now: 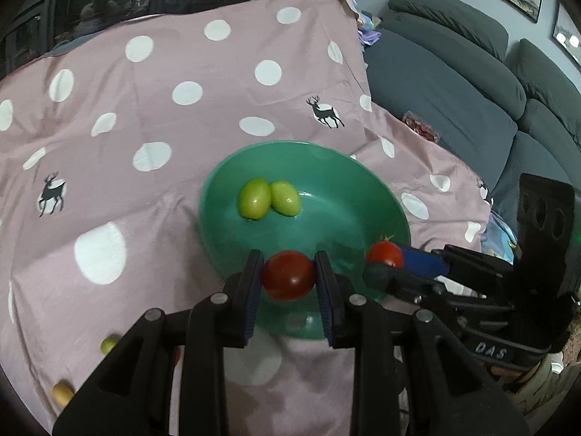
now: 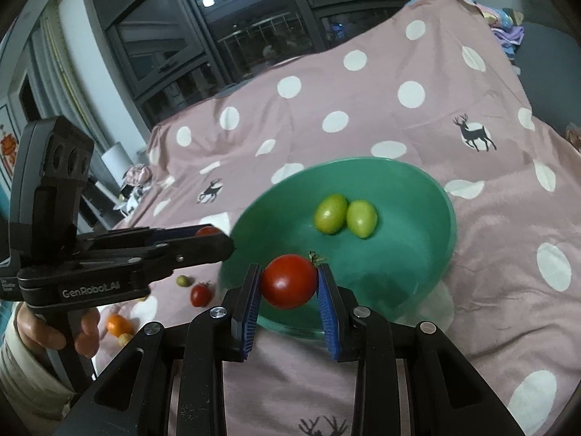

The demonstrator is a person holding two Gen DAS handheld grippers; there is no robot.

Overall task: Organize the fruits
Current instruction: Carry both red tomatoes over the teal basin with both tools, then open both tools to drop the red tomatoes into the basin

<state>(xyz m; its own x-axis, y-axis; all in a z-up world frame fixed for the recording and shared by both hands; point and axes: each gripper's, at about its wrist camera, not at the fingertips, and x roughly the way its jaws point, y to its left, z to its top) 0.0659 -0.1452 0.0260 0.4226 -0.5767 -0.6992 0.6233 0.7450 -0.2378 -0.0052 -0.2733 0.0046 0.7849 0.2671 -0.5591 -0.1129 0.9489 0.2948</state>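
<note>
A green bowl (image 1: 326,167) (image 2: 417,189) sits on the pink dotted cloth with two green fruits (image 1: 268,198) (image 2: 345,214) inside. My left gripper (image 1: 288,276) is shut on a dark red tomato (image 1: 288,274) over the bowl's near rim. The right gripper (image 2: 288,279) is shut on a red tomato with a stem (image 2: 288,281), also at the near rim. In the left wrist view the right gripper (image 1: 388,258) comes in from the right with its tomato (image 1: 384,253). In the right wrist view the left gripper (image 2: 214,239) reaches in from the left, its tomato (image 2: 207,231) partly hidden.
Loose fruit lies on the cloth left of the bowl: a small red tomato (image 2: 200,294), a small green one (image 2: 183,281), an orange (image 2: 118,325), a green one (image 1: 109,344) and a yellow one (image 1: 62,392). A grey sofa (image 1: 454,83) stands to the right.
</note>
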